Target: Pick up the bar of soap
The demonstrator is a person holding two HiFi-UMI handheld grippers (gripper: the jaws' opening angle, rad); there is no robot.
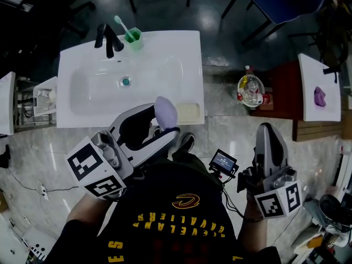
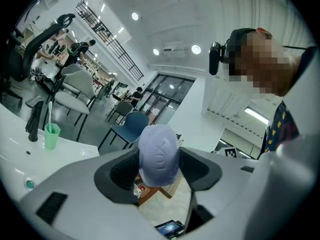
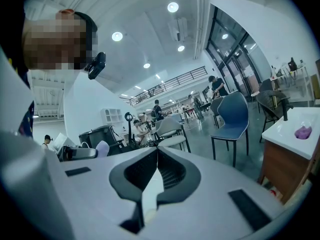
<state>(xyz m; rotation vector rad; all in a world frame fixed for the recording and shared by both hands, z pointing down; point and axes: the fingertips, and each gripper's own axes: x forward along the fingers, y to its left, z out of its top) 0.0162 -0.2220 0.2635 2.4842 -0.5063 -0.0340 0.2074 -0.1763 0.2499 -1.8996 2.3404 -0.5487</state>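
We're gripping the bar of soap (image 2: 159,155) in the left tongs (image 1: 165,123), jaws pressing on its two flat sides w/ the rounded end poking out past the tips. In the head view it's hanging over the near-right edge of the white sink top (image 1: 190,54), just left of a pale rectangular pad or dish (image 1: 187,112) (can't tell which). The left gripper view is showing floor under the soap, so it's prob. clear of the surface.

The right tongs (image 3: 156,156) are sitting w/ jaws together, nothing btwn them, low at the near right and well apart from the sink.

We're judging the step as grasp made, lift under way, so the pick-up is basically done. Next move is calling for a steady squeeze. The soap looks smooth and rounded, so too much pressure or a tilt could pop it out. We're thinking a level, smooth raise. The green cup (image 1: 133,38) w/ toothbrush (image 1: 122,25) and the black tap (image 1: 108,40) are standing at the far edge, no obstacle.
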